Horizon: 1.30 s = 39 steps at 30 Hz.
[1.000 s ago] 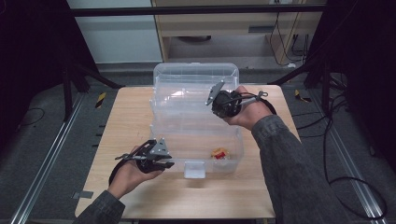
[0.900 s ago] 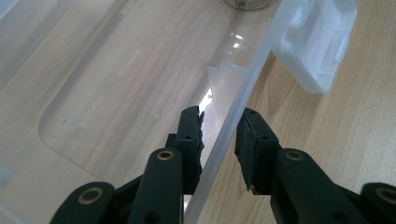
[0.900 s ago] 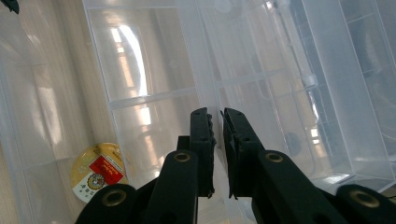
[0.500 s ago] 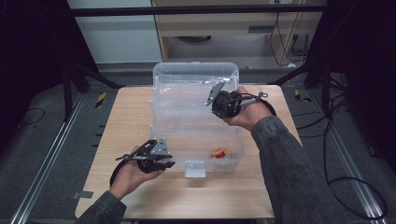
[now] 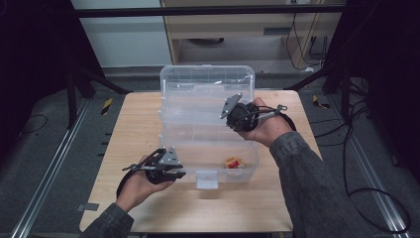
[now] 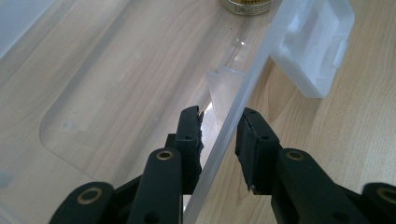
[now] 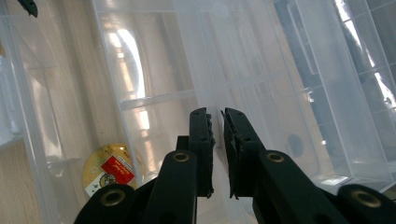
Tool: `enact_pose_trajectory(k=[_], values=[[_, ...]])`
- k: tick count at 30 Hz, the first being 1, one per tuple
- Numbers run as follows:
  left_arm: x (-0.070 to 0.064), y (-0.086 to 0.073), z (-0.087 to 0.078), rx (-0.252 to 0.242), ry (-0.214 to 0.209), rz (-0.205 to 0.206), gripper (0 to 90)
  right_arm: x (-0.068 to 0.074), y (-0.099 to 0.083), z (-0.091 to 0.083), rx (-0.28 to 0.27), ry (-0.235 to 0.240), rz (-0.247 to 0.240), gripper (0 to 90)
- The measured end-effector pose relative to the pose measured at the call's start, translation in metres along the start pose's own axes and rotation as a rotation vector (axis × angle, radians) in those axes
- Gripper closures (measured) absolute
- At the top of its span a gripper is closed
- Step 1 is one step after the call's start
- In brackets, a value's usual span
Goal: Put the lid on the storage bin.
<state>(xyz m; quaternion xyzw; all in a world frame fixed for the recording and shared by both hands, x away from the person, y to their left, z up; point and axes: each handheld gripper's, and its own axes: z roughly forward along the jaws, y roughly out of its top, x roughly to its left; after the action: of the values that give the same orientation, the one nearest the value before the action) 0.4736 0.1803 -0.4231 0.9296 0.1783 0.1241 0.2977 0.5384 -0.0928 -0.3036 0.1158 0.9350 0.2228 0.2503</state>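
Two grippers are on one clear box [image 5: 208,148] at the middle of the wooden table [image 5: 133,124], and the box sits open with its lid [image 5: 208,82] tipped up at the far side. Down at the near left, the left gripper [image 5: 173,171] comes in low at the front wall, just left of the white latch [image 5: 207,179]. From the left gripper view the left gripper [image 6: 219,133] has its jaws set either side of that thin front wall, one jaw inside the box and one outside over the table, with a clear gap between them; the inner jaw lies close against the plastic while the outer one looks a little off it, so this is a straddle, not a firm pinch. The latch [image 6: 313,44] hangs off the rim just ahead. Over on the far right, the right gripper [image 5: 232,115] is up over an inner tray [image 5: 198,111], held in the person's hand [image 5: 265,126]. In the right gripper view the right gripper [image 7: 218,128] has its jaws nearly together on a thin upright edge of clear plastic, only a sliver between them, and it looks clamped on that tray edge. A small gold and red tin [image 7: 108,170] lies on the box floor near the front right corner, well apart from both grippers; it shows there in the high view too [image 5: 233,162]
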Motion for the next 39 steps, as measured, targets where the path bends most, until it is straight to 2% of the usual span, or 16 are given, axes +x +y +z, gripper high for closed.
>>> enact_pose_trajectory(k=[21,24,27,39], values=[[-0.001,-0.001,0.000,-0.008,0.005,-0.009,69.5,0.011,-0.004,-0.004,-0.008,-0.007,-0.007,81.7],[-0.002,0.000,0.000,-0.015,0.010,-0.012,69.4,0.012,-0.004,-0.003,-0.013,-0.020,-0.011,81.2],[-0.003,0.001,0.000,-0.016,0.020,-0.006,69.4,0.011,-0.004,-0.002,-0.018,-0.026,-0.011,80.9],[-0.002,0.006,0.005,-0.030,0.028,-0.026,69.5,0.001,-0.005,0.002,-0.020,-0.025,0.004,79.7]])
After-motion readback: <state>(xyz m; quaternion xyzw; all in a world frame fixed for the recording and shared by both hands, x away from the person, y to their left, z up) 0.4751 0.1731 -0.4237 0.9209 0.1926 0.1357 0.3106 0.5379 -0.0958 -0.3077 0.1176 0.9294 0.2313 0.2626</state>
